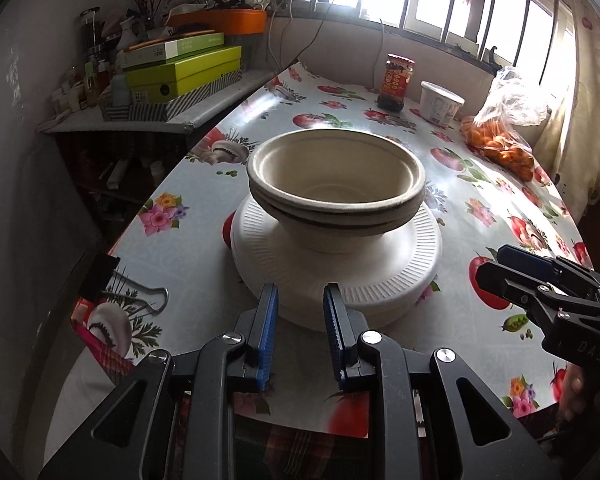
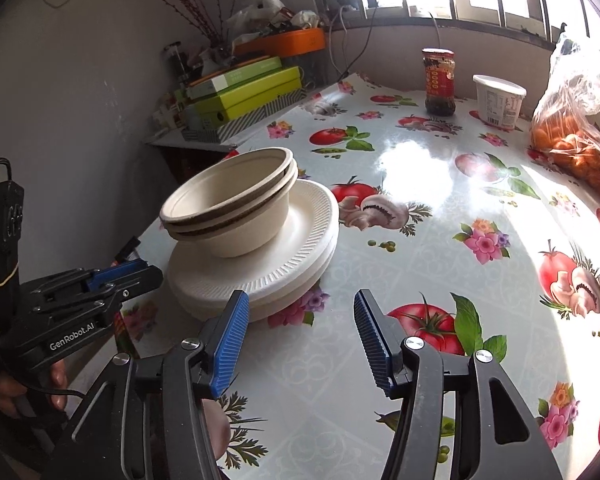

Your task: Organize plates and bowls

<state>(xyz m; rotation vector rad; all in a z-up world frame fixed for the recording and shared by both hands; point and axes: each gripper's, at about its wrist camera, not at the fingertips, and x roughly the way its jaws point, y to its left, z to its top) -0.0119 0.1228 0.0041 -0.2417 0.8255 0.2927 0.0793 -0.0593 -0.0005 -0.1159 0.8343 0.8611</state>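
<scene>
Far left: a side shelf (image 1: 140, 120) carries green boxes (image 1: 182, 74), bottles and an orange tub (image 1: 220, 22).
Left edge of the counter: a black binder clip (image 1: 112, 276) clamps the fruit-and-flower oilcloth to the counter (image 1: 440, 320).
Left gripper (image 1: 300, 300): blue pads stand a narrow gap apart with nothing between them, pointing at the near rim of the plate stack, just short of it.
Task items: two beige pulp bowls (image 1: 336, 176), nested, sit on a stack of white ribbed disposable plates (image 1: 340, 276) near the counter's left edge; the top bowl lies slightly skewed in the lower one.
Right gripper (image 2: 300, 332): blue pads stand moderately wide and empty above bare oilcloth, just right of the plate stack; the left pad overlaps the plate rim in its own view, though contact is not clear.
Far right: a red-labelled sauce jar (image 2: 439, 80), a white lidded tub (image 2: 498, 100) and a clear bag of small oranges (image 2: 576, 152) stand well apart from the stack, by the window.
Step in hand, as judged: the stack looks built, and both grippers sit beside it.
Doing it well: if the stack needs squaring, nudge gently at the plate rim from both sides, keeping the pads low; these light pieces slide easily, and a knock on the bowls could tip them towards the near counter edge.
</scene>
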